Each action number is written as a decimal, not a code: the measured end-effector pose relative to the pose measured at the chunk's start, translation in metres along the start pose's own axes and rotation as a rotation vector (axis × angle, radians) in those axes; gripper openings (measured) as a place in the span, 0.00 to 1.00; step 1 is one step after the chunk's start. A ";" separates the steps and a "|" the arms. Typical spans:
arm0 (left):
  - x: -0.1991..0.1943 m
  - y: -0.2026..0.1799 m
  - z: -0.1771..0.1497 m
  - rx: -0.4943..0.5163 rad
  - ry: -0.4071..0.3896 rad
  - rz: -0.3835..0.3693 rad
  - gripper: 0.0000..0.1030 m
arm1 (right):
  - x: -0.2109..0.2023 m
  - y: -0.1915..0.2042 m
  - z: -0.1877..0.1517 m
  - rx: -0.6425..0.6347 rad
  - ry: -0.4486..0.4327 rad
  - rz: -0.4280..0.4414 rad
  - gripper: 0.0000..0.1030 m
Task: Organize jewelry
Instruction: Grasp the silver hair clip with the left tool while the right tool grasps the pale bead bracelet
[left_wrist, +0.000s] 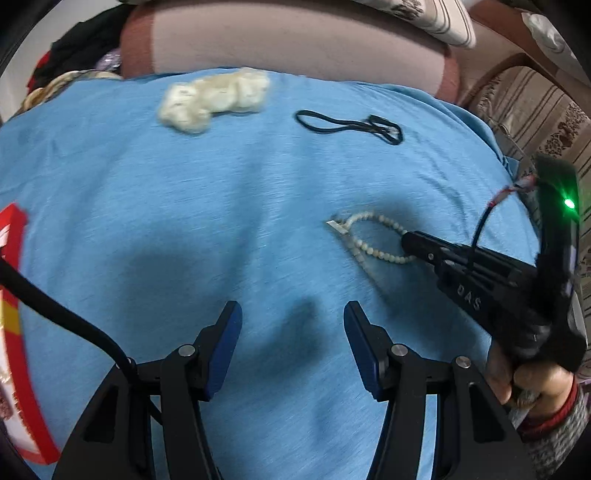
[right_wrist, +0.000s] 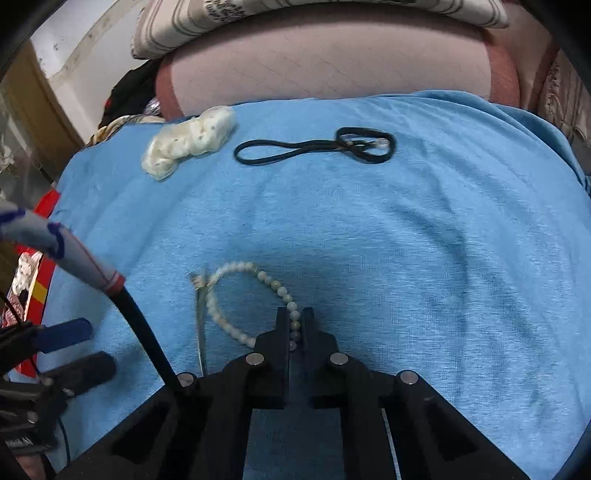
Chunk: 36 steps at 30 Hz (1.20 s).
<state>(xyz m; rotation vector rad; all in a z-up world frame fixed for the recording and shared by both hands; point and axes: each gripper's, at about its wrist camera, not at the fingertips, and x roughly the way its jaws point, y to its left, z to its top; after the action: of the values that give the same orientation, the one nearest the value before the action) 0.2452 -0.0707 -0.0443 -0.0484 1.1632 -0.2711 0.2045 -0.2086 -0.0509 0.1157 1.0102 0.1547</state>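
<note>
Right gripper (right_wrist: 295, 325), low center of frame, pinches a pale bead bracelet (right_wrist: 236, 291); beads could slip free. Left gripper (left_wrist: 291, 332) gapes empty.

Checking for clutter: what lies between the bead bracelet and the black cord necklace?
Only bare blue cloth lies between the bead bracelet and the black cord necklace, seen in the right wrist view.
</note>
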 end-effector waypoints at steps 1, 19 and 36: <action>0.005 -0.005 0.003 0.003 0.006 -0.013 0.54 | -0.003 -0.005 -0.004 0.010 -0.004 -0.023 0.06; 0.040 -0.034 0.020 0.033 0.039 -0.015 0.02 | -0.023 -0.036 -0.030 0.088 -0.025 -0.084 0.11; -0.076 0.002 -0.034 0.050 -0.133 0.135 0.02 | -0.091 0.010 -0.035 0.043 -0.122 -0.096 0.06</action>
<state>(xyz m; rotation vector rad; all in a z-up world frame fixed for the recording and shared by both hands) 0.1865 -0.0472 0.0104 0.0546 1.0218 -0.1747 0.1266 -0.2147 0.0086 0.1147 0.8960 0.0376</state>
